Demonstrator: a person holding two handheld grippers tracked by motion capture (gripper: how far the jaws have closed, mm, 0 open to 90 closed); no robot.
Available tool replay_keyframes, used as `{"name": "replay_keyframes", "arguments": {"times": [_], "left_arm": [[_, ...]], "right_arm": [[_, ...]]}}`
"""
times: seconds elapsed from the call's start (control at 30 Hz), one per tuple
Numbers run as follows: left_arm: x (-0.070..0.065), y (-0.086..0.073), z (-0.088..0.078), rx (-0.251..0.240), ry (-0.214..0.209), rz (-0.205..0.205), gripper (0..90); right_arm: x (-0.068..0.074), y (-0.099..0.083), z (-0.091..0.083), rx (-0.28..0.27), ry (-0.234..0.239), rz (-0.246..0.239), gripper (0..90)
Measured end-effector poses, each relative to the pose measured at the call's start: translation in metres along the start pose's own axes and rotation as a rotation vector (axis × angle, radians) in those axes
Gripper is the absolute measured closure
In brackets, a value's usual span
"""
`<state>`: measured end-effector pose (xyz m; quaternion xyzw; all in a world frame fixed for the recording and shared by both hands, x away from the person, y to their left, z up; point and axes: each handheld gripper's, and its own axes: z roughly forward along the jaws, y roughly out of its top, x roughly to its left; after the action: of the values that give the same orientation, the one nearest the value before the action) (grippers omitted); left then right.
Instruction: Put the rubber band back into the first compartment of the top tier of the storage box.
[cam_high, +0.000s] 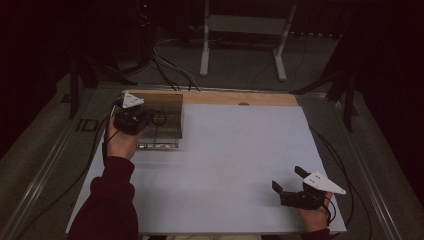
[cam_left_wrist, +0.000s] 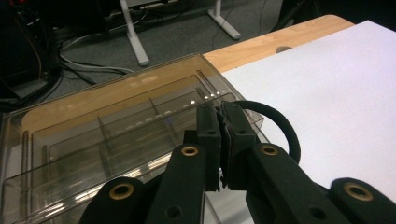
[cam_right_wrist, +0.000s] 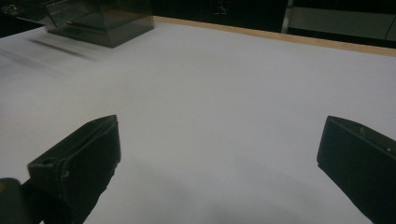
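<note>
High view showed a white table (cam_high: 225, 165) with a smoky clear plastic box (cam_high: 162, 117) near its upper left corner, its inside split into compartments. A person's left hand (cam_high: 121, 142) came in from the lower left of the frame and held the left gripper (cam_high: 145, 119) over the near edge of that box. At the lower right, the right gripper (cam_high: 286, 181) rested low above bare table, well apart from the box.

Left gripper view showed the left gripper (cam_left_wrist: 220, 140) with its two black jaws pressed together on a black ring (cam_left_wrist: 280, 128), most likely a hair tie or rubber band. The ring's loop curved out to the right of the closed jaws and hung just past the box's (cam_left_wrist: 116, 135) right-hand corner, over the white table (cam_left_wrist: 336, 93). The ring sat beside the box rather than above any compartment.

Right gripper view showed the right gripper (cam_right_wrist: 219, 158) with its jaws spread wide and nothing between them, only table (cam_right_wrist: 210, 93) ahead, and the box (cam_right_wrist: 100, 18) blurred in the upper left of the frame.

The step in hand looked like carrying the ring to a compartment of the box. To do it well, the grip should stay firm until the loop hangs fully inside one compartment, clear of the thin dividers, and only then should the jaws part, so the springy ring does not catch on a wall or flip out onto the table.
</note>
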<state>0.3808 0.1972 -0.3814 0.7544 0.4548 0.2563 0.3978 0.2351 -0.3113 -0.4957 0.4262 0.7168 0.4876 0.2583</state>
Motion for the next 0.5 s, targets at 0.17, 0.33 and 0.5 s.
{"name": "replay_keyframes", "arguments": {"times": [0.17, 0.33, 0.5], "left_arm": [[0.005, -0.003, -0.003, 0.004, 0.011, -0.002, 88.4], [0.01, -0.006, -0.007, 0.007, 0.024, -0.009, 88.4], [0.015, -0.009, -0.011, 0.004, 0.035, -0.015, 88.4]], "right_arm": [[0.0, 0.0, 0.0, 0.003, 0.002, 0.0, 0.0], [0.001, 0.0, 0.001, 0.003, 0.002, -0.002, 0.0], [0.001, 0.0, 0.001, 0.005, 0.005, -0.005, 0.0]]}}
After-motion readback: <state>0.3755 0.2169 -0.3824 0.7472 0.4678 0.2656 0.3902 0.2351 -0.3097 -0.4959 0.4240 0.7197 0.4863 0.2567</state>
